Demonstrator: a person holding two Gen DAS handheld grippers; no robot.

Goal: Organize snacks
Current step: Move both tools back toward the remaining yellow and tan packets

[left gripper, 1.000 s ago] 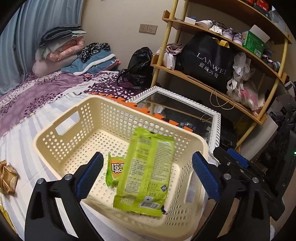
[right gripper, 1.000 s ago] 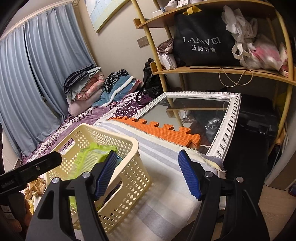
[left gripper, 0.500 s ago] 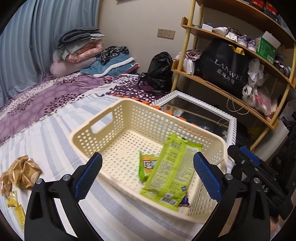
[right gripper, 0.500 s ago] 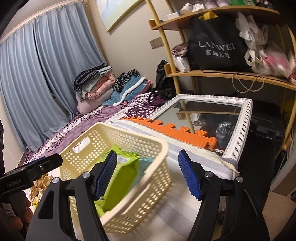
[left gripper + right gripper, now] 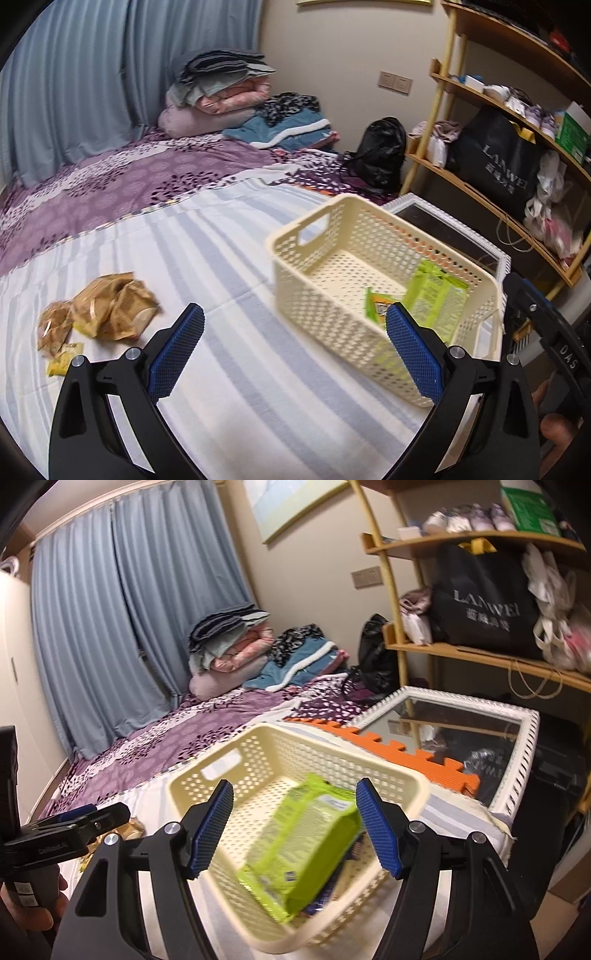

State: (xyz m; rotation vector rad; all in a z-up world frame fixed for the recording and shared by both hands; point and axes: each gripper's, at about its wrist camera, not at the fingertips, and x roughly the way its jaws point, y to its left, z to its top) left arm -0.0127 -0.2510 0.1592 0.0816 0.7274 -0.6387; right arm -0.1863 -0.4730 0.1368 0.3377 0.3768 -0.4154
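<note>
A cream perforated basket (image 5: 332, 251) stands on the striped bedsheet; it also shows in the right wrist view (image 5: 399, 775). Inside lie a large green snack bag (image 5: 436, 295) (image 5: 306, 842) and a small green-and-orange packet (image 5: 376, 308). Golden-brown wrapped snacks (image 5: 110, 310) and small yellow packets (image 5: 61, 363) lie on the sheet to the left. My left gripper (image 5: 295, 350) is open and empty, over the sheet between the loose snacks and the basket. My right gripper (image 5: 295, 829) is open and empty, above the basket's near side.
A white-framed mirror (image 5: 524, 746) and orange foam mat (image 5: 406, 753) lie beyond the basket at the bed's edge. A wooden shelf (image 5: 480, 650) with bags stands on the right. Folded blankets (image 5: 229, 92) are piled at the bed's far end.
The green bag dropped into the basket. My left gripper swung left away from the basket toward the loose snacks. My right gripper moved left over the basket.
</note>
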